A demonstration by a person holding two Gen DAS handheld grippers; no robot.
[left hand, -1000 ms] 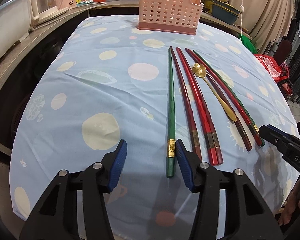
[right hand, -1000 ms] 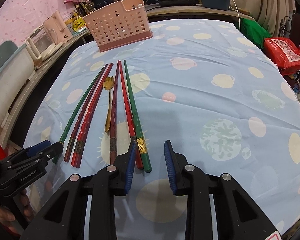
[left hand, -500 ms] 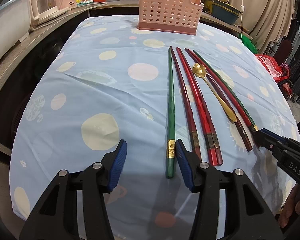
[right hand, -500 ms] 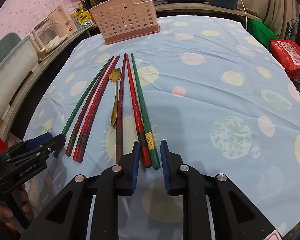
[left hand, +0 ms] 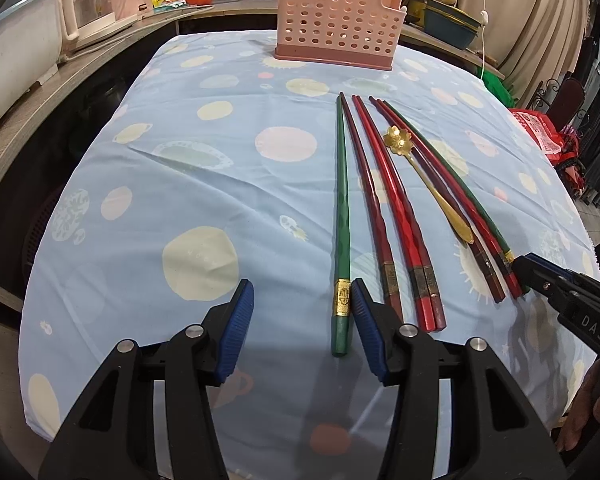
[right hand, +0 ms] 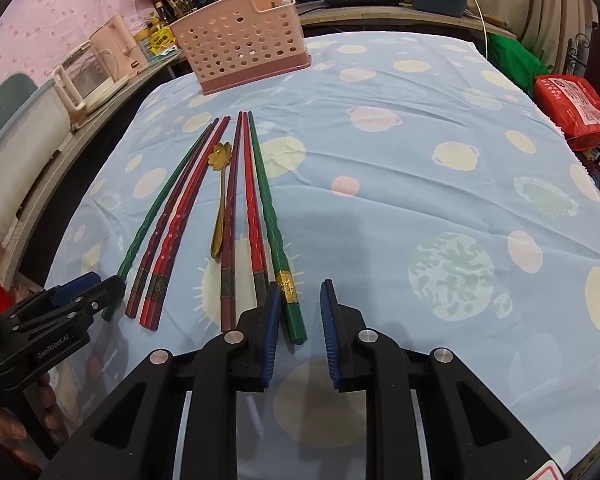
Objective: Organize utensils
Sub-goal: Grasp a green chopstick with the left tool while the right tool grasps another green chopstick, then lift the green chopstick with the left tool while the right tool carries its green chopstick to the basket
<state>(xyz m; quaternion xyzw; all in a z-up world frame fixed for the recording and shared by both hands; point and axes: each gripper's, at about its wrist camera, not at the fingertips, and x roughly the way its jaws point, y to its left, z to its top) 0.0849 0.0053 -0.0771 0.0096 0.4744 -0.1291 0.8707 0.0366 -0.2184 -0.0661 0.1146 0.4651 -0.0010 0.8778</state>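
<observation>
Chopsticks, long lacquered ones in green, red and dark red with gold bands near their thick ends, are lying side by side on the bench [left hand: 80, 88], which is wearing a pale blue tablecloth with round spots [left hand: 220, 184]. Their thin tips are pointing toward a pink perforated plastic basket [left hand: 336, 28] that is standing upright at the far edge of the cloth, well apart from them. A gold spoon with a flower-shaped bowl [left hand: 432, 184] is resting among the chopsticks on the right side of the row, its bowl toward the basket.

The left fingers [left hand: 236, 328] are standing wide apart, angled down over the near end of the outermost green chopstick on the left [left hand: 342, 220]. That thick end is sitting between them, just beside one blue pad, with a broad gap to the other, so nothing is being clamped.

The right fingers [right hand: 270, 332] are standing much closer together at the other side of the row. The thick end of the outermost green chopstick on the right [right hand: 270, 216] is lying between them, close against one pad, while the other pad is standing clear of it with cloth showing in the gap, so this chopstick is not being clamped either. It is lying flat on the cloth, just beside a red chopstick [right hand: 254, 220]
</observation>
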